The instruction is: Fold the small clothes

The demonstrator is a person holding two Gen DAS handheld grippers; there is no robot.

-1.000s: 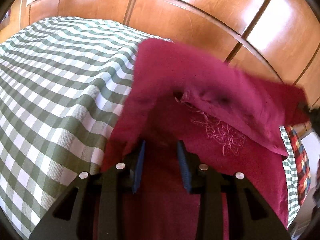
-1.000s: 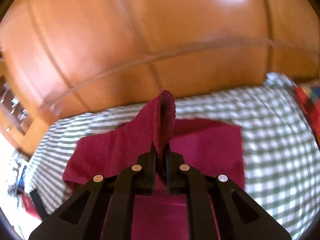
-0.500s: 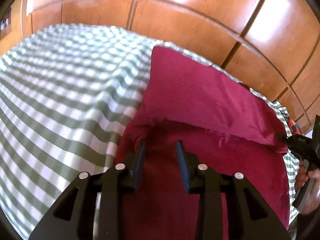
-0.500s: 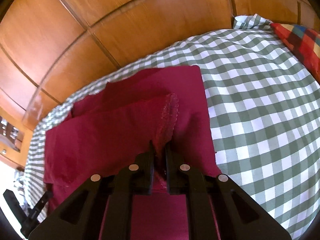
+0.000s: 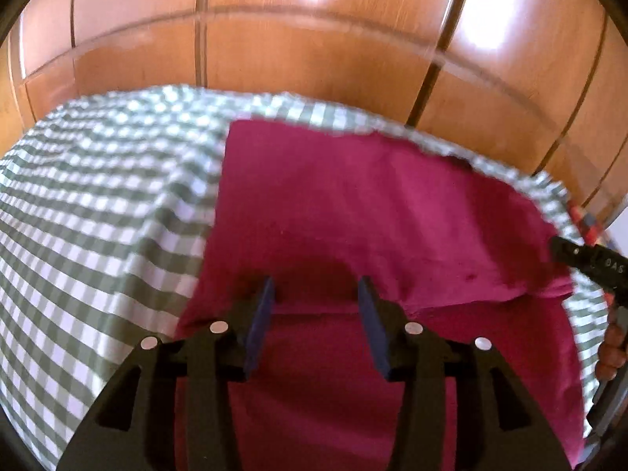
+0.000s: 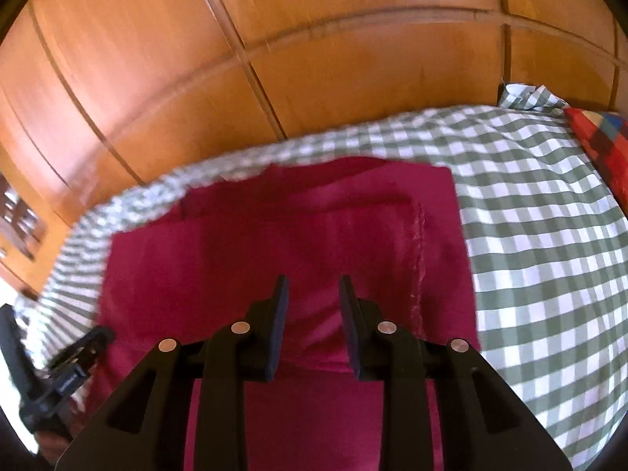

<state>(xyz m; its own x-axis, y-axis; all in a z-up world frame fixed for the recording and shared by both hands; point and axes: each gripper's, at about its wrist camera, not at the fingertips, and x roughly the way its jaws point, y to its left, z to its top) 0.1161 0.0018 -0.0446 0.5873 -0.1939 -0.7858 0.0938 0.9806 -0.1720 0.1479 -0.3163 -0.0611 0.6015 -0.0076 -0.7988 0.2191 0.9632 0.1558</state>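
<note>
A fold is being released: left gripper (image 5: 314,294) and right gripper (image 6: 312,294) are opening, nothing pinched, over the crimson garment (image 5: 353,204) — next, its near edge must be regrasped.

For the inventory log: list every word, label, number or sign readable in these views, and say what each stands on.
"0A5": pale characters on the side of the right tongs' black body, seen from the left wrist; blurred, so the reading is uncertain.
Dark red garment: no label or print readable.
Checked bedcover, wooden panels, colourful plaid cloth: no text.
Left tongs: no markings readable.
</note>
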